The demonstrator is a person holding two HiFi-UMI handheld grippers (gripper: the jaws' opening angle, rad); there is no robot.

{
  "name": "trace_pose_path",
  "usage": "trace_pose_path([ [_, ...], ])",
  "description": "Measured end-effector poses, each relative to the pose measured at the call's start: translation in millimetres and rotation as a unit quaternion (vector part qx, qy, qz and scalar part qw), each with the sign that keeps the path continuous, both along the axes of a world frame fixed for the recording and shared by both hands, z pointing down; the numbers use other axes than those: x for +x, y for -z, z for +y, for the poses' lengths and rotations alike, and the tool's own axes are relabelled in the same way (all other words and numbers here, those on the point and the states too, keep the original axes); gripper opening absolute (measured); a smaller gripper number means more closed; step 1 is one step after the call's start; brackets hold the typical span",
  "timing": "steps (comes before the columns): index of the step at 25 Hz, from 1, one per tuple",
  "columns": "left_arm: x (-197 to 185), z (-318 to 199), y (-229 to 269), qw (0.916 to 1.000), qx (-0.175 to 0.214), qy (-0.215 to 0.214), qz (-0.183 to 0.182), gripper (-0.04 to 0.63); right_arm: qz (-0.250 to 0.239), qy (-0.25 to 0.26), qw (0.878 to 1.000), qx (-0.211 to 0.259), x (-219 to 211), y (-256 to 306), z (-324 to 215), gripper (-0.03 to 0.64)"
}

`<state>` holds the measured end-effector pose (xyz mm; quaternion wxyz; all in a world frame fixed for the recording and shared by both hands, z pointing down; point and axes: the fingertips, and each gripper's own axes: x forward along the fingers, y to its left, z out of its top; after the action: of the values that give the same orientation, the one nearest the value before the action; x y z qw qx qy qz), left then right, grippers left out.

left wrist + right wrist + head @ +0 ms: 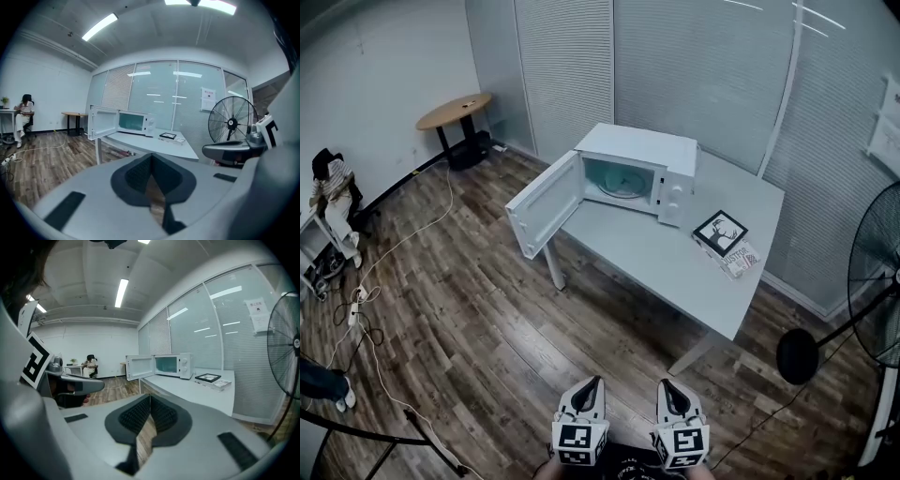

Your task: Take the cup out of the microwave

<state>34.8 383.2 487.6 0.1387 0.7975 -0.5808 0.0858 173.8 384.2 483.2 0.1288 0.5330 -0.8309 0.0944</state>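
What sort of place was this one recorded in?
Most likely an office or meeting room: blind-covered glass partition walls, a grey table carrying a white microwave with its door open, and a person seated by the far wall across the wood-look floor.

Pale grey left tool and right tool, black-padded.

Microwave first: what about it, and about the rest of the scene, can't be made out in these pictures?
- Microwave, head view: its own roof hides the upper and rear cavity. Only a pale round plate shows, and no cup can be confirmed. In both gripper views the cavity is too small.
- Booklet, head view: print too small to read, and partly under the framed picture.
- Standing fan, head view: cut off by the right edge.
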Motion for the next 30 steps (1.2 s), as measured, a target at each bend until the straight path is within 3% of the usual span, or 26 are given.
trace_pose_path([
  [9,-43,-85,2,0.9990,0.000,-0.043,-0.010,0.006,-0.002,-0.037,0.999,0.003,-41,-2,-78,0.005],
  [17,-56,-131,4,0.9968,0.003,-0.079,-0.011,0.006,-0.001,-0.067,0.998,-0.006,-59,-9,-117,0.005],
  [24,-70,-155,-7,0.9982,-0.011,-0.059,-0.004,0.006,0.002,-0.044,0.999,-0.018,-73,-20,-152,0.005],
  [30,-84,-196,-8,0.9997,-0.018,-0.012,-0.008,0.006,0.003,-0.012,1.000,-0.022,-75,-22,-207,0.005],
])
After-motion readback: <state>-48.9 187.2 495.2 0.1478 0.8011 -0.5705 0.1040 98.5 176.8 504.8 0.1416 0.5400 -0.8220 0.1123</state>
